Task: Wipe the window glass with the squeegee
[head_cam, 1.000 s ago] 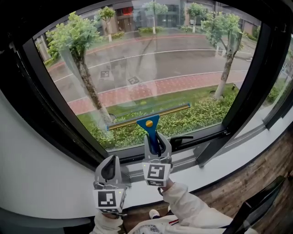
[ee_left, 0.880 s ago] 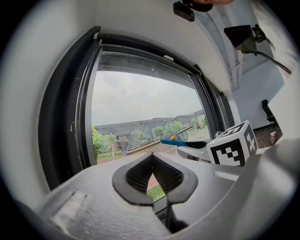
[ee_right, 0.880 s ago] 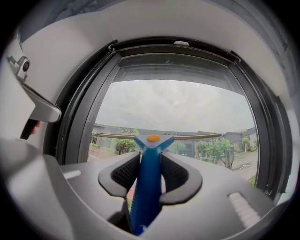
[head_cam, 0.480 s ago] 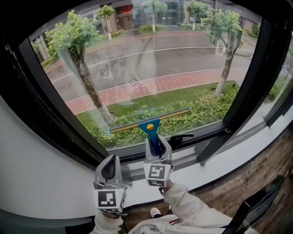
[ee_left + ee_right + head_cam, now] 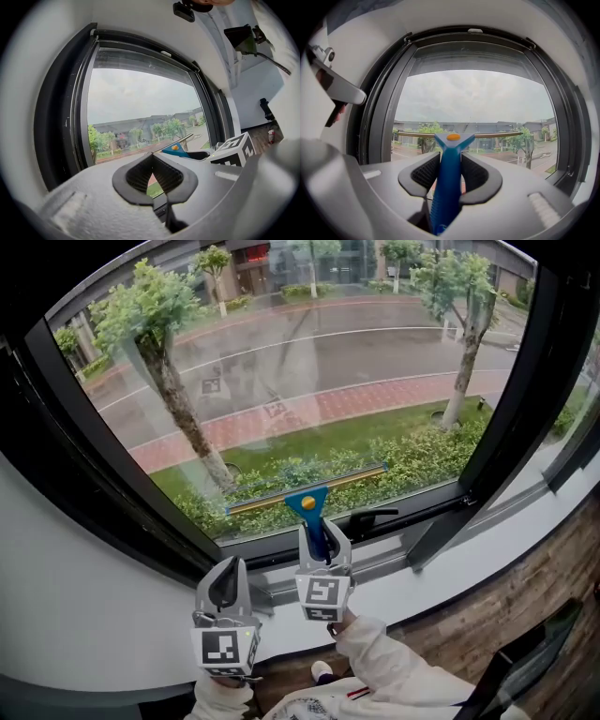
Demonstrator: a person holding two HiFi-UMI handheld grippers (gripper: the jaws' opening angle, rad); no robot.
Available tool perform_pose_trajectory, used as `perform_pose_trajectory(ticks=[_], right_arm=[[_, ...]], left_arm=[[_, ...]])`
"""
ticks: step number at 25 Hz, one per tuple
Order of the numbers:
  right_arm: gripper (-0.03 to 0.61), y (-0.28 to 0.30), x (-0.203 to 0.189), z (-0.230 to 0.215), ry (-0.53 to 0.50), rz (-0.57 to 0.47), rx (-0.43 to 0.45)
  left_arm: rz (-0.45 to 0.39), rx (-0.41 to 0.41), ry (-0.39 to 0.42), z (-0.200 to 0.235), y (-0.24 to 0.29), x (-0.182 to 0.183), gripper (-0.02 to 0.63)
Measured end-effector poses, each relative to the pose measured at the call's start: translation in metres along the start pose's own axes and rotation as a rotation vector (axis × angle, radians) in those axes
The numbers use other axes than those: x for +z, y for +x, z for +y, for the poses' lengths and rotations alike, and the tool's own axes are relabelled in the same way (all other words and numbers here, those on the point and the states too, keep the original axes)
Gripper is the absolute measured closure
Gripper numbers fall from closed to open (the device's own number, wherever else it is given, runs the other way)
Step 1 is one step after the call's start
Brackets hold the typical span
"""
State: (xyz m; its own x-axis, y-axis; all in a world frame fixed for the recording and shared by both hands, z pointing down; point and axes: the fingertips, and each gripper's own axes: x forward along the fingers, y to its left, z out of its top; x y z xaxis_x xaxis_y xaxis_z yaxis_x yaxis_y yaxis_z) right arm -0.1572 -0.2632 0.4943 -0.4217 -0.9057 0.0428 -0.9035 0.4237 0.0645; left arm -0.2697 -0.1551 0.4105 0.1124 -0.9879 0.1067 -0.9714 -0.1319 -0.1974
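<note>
A squeegee (image 5: 307,490) with a blue handle, an orange button and a long brass-coloured blade lies against the lower part of the window glass (image 5: 309,381). My right gripper (image 5: 318,542) is shut on the blue handle (image 5: 446,183), and the blade (image 5: 459,135) spans level across the pane in the right gripper view. My left gripper (image 5: 223,591) hangs below and left of it, near the sill, shut with nothing between its jaws. In the left gripper view the squeegee (image 5: 174,148) shows just right of the left gripper (image 5: 153,177).
A thick black window frame (image 5: 103,484) borders the pane, with a black window handle (image 5: 373,517) on the lower rail right of the squeegee. Below runs a white sill (image 5: 441,577), and wooden flooring (image 5: 525,606) lies at lower right. A person's white sleeve (image 5: 394,671) shows at the bottom.
The squeegee and my right gripper have slid slightly down the glass toward the lower frame. The left gripper has stayed in place.
</note>
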Motion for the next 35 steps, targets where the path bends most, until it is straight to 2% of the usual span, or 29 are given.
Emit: perform_pose_trajectory(ticks=[27, 35], right_arm=[[0.434, 0.000, -0.085, 0.007, 0.052, 0.197, 0.030], [0.434, 0.000, -0.114, 0.010, 0.030, 0.268, 0.043]], left_arm=[[0.031, -0.016, 0.003, -0.003, 0.001, -0.012, 0.614], [0.042, -0.024, 0.003, -0.006, 0.001, -0.017, 0.614]])
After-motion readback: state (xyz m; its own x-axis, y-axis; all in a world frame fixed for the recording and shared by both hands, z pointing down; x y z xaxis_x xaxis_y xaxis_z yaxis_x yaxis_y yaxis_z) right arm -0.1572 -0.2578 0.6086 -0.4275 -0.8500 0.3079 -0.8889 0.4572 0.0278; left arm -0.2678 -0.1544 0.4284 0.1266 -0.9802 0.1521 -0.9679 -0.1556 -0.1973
